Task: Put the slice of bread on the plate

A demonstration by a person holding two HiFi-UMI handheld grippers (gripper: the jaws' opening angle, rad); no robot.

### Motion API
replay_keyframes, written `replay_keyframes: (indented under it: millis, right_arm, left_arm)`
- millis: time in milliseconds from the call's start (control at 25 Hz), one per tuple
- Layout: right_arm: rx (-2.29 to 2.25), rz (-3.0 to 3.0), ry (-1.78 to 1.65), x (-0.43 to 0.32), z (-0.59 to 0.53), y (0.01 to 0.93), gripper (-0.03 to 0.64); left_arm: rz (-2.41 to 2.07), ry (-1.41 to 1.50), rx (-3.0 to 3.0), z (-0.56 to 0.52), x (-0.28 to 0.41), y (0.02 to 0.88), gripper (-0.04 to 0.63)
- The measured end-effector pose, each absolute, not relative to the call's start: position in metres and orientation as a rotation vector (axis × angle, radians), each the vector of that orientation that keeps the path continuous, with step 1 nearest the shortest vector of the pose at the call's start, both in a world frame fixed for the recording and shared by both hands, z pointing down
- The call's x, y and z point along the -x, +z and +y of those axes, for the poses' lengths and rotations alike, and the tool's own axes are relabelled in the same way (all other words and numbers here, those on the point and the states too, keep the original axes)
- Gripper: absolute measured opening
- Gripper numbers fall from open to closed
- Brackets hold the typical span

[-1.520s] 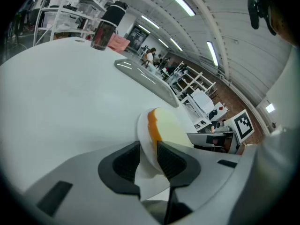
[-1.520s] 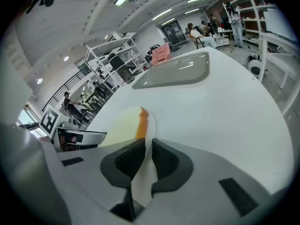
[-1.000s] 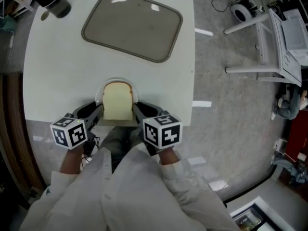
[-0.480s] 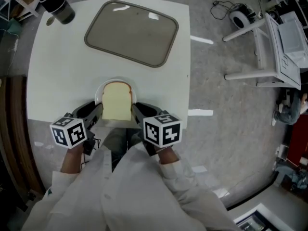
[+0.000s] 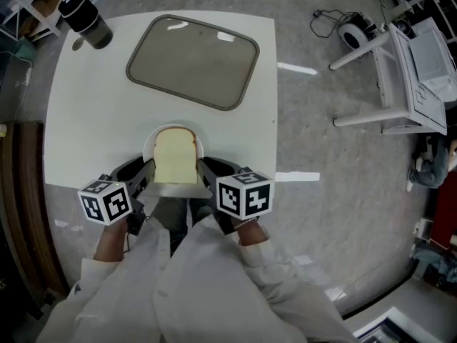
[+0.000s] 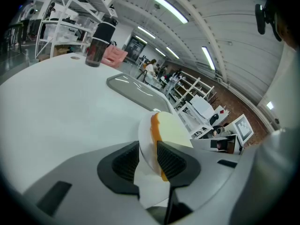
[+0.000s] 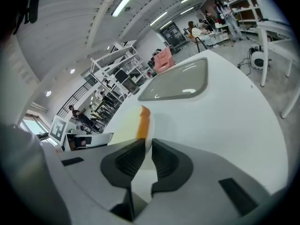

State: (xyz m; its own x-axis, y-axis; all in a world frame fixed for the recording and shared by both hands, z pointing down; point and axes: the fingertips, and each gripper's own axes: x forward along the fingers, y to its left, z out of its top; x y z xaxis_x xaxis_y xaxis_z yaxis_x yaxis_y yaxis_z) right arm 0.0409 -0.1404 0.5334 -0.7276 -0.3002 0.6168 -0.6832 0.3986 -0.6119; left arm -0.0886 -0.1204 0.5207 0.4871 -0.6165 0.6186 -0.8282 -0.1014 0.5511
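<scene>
White tabletop (image 5: pixel 86 120) holds a grey tray (image 5: pixel 193 61) and a dark tumbler (image 5: pixel 86 20) at its far side. At the near edge, the slice of bread (image 5: pixel 176 157) lies on the plate (image 5: pixel 148 148). The left gripper (image 5: pixel 148 168) and right gripper (image 5: pixel 202 166) each pinch the plate's rim, jaws narrow. The bread step looks done; next probably comes sliding the plate forward into open table, since the drop-off is right beside it.

Lab hall: shelving racks (image 6: pixel 65 18), strip lights (image 6: pixel 167 6).

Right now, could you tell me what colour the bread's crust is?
The crust is orange-brown, clearest in left gripper view.
</scene>
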Motion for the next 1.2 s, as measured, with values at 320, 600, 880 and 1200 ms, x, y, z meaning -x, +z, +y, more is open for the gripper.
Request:
replay_keyframes:
  millis: [320,600,880,1200]
  right_arm:
    - [-0.936,-2.259,1.271,-0.041,-0.179,0.518,0.054]
    - [-0.98,-2.264,1.285,-0.03,-0.223,0.506,0.054]
    - [-1.023,-2.262,1.263,-0.022,-0.275,0.49,0.054]
    - [-1.046,-2.229,1.236,-0.008,-0.324,0.501,0.054]
  left_arm:
    - [-1.17,0.313,-1.883,-0.159,0.089,0.509,0.104]
    - [-1.167,0.295,-1.936,-0.218,0.101,0.488,0.104]
    - [-1.122,0.329,-1.995,-0.267,0.109,0.477,0.104]
    - [-1.081,0.366,-2.039,-0.323,0.123,0.486,0.106]
